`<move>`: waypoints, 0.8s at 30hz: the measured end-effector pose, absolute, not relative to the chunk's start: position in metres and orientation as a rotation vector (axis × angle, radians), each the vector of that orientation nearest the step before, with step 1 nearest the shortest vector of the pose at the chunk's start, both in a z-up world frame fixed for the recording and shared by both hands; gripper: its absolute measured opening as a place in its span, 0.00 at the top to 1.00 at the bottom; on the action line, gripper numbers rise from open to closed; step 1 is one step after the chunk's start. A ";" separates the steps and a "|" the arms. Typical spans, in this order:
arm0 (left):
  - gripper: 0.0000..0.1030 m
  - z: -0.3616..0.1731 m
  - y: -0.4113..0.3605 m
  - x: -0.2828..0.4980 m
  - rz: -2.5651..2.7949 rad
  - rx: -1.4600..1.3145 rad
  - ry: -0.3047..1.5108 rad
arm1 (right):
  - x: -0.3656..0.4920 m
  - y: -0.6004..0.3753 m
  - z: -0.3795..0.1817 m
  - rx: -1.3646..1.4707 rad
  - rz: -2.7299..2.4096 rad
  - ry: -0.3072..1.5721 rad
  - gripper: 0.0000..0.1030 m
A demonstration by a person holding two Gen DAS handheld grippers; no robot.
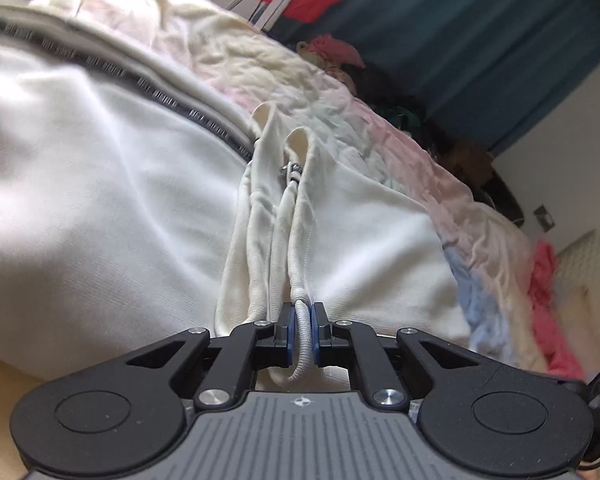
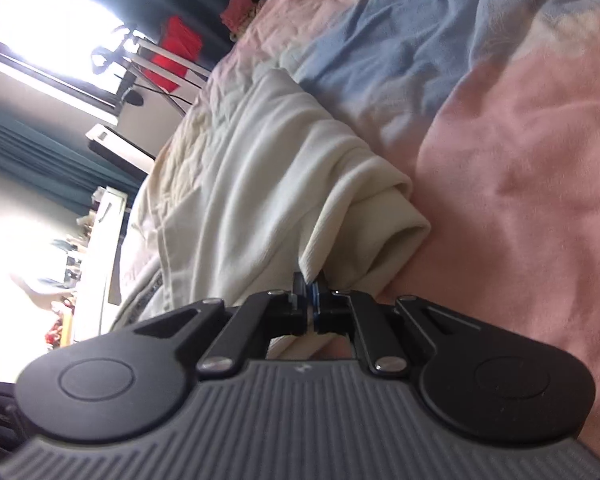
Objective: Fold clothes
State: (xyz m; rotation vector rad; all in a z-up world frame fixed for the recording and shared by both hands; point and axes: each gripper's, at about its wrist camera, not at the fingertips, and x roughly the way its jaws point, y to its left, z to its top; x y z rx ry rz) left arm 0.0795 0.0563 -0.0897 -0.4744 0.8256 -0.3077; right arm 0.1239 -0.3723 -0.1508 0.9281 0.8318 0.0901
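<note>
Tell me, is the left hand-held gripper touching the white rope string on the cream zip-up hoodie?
Touching. The left wrist view shows the left hand-held gripper with its blue pads closed on the white drawstring cord of the cream zip-up hoodie.

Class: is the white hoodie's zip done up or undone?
Done up, where visible: the zip teeth run joined across the white hoodie. Its lower end is out of view.

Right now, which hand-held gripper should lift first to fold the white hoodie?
Probably the right hand-held gripper: it pinches a fabric edge of the white hoodie, so lifting carries cloth over. The left hand-held gripper seems shut only on the drawstring.
</note>
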 end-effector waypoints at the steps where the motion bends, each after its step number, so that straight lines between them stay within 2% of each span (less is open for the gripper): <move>1: 0.86 -0.088 0.056 0.078 -0.310 -0.463 0.812 | 0.123 -0.373 -0.150 0.926 0.097 0.843 0.92; 3: 0.72 -0.083 0.058 0.074 -0.321 -0.455 0.791 | 0.119 -0.376 -0.145 0.917 0.106 0.860 0.90; 4: 0.68 -0.080 0.059 0.073 -0.331 -0.457 0.784 | 0.117 -0.379 -0.142 0.916 0.111 0.869 0.86; 6: 0.49 -0.072 0.062 0.071 -0.335 -0.460 0.758 | 0.108 -0.384 -0.135 0.917 0.121 0.864 0.66; 7: 0.47 -0.066 0.063 0.072 -0.337 -0.449 0.743 | 0.103 -0.386 -0.129 0.915 0.126 0.850 0.43; 8: 0.43 -0.060 0.063 0.073 -0.340 -0.433 0.727 | 0.098 -0.388 -0.122 0.904 0.124 0.820 0.26; 10: 0.39 -0.048 0.058 0.087 -0.333 -0.371 0.706 | 0.090 -0.390 -0.105 0.842 0.108 0.744 0.23; 14: 0.39 -0.038 0.042 0.129 -0.338 -0.303 0.693 | 0.100 -0.379 -0.080 0.661 0.125 0.617 0.23; 21: 0.41 -0.058 0.006 0.221 -0.299 -0.204 0.741 | 0.144 -0.343 -0.100 0.431 0.159 0.696 0.24; 22: 0.43 -0.064 0.004 0.233 -0.281 -0.194 0.755 | 0.147 -0.341 -0.104 0.419 0.159 0.702 0.24; 23: 0.52 -0.070 0.001 0.245 -0.263 -0.184 0.770 | 0.150 -0.341 -0.108 0.418 0.157 0.703 0.23; 24: 0.69 -0.075 0.000 0.253 -0.254 -0.177 0.786 | 0.153 -0.341 -0.110 0.421 0.156 0.702 0.23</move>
